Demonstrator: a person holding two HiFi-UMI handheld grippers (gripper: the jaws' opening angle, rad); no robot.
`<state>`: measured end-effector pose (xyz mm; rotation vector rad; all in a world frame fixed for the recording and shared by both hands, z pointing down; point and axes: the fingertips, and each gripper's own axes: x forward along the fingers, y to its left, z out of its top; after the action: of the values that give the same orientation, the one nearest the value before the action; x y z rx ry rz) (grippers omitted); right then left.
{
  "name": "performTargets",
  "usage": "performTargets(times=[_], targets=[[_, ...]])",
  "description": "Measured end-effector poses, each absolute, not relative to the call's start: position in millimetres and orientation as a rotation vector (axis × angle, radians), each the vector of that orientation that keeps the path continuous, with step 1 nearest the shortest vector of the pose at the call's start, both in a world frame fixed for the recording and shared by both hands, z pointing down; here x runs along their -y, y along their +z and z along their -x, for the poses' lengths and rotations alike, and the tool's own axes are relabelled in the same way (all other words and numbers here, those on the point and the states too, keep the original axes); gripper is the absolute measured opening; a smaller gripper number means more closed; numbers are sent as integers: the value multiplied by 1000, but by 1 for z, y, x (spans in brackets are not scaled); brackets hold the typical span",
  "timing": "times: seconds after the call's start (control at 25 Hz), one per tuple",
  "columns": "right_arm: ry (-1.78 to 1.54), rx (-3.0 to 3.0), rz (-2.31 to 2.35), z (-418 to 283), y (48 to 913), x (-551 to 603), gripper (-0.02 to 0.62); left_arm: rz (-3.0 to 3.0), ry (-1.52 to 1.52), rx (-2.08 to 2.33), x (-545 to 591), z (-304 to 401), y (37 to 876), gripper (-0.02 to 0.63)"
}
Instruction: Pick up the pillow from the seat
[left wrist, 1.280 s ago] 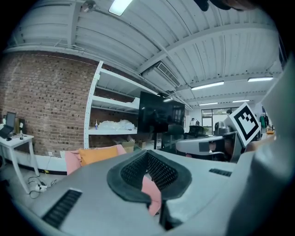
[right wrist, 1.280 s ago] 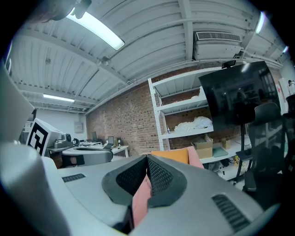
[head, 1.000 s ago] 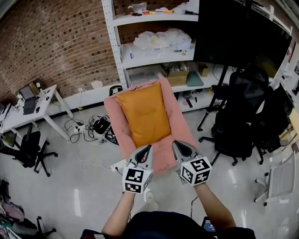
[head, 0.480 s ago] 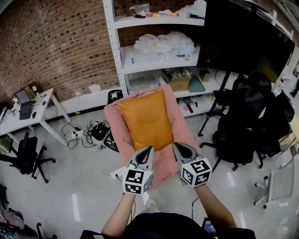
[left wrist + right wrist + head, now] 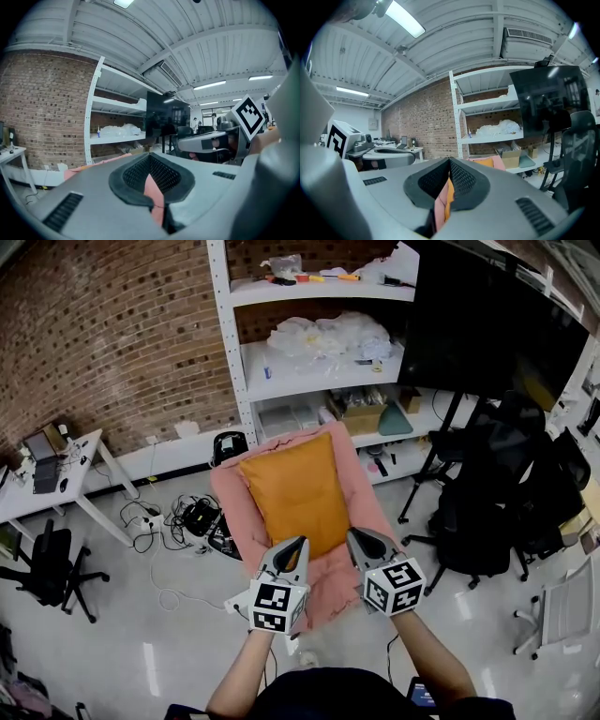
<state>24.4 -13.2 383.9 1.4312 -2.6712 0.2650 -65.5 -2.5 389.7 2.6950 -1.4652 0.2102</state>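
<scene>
An orange pillow (image 5: 296, 492) lies lengthwise on a pink upholstered seat (image 5: 236, 505) in the head view. My left gripper (image 5: 299, 545) hangs shut over the seat's near end, its tip just short of the pillow's near left corner. My right gripper (image 5: 352, 537) is shut too, its tip at the pillow's near right corner. Neither holds anything. In the left gripper view the shut gripper (image 5: 150, 156) shows a sliver of pink seat (image 5: 152, 188) through its notch. In the right gripper view the shut gripper (image 5: 450, 161) shows orange pillow (image 5: 449, 195) beside pink seat (image 5: 440, 204).
White metal shelving (image 5: 230, 352) with bags and boxes stands behind the seat against a brick wall (image 5: 103, 329). A large black screen (image 5: 492, 320) and black office chairs (image 5: 492, 488) crowd the right. Cables and a power strip (image 5: 155, 521) lie on the floor left, by a white desk (image 5: 56, 465).
The view has closed in on the seat: pillow and seat have slid nearer the grippers, whose tips now reach the pillow's near edge. Both grippers stay shut.
</scene>
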Motion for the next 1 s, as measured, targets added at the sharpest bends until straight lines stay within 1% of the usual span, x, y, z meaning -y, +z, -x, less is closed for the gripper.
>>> performTargets(times=[0.48,1.0], targets=[[260,2650,-1440,-4,387,26,17,-2712,153,1420,21,82,393,5],[278,2660,-1431,-11,386,47,17,-2704,143,1411,37,73,397,5]])
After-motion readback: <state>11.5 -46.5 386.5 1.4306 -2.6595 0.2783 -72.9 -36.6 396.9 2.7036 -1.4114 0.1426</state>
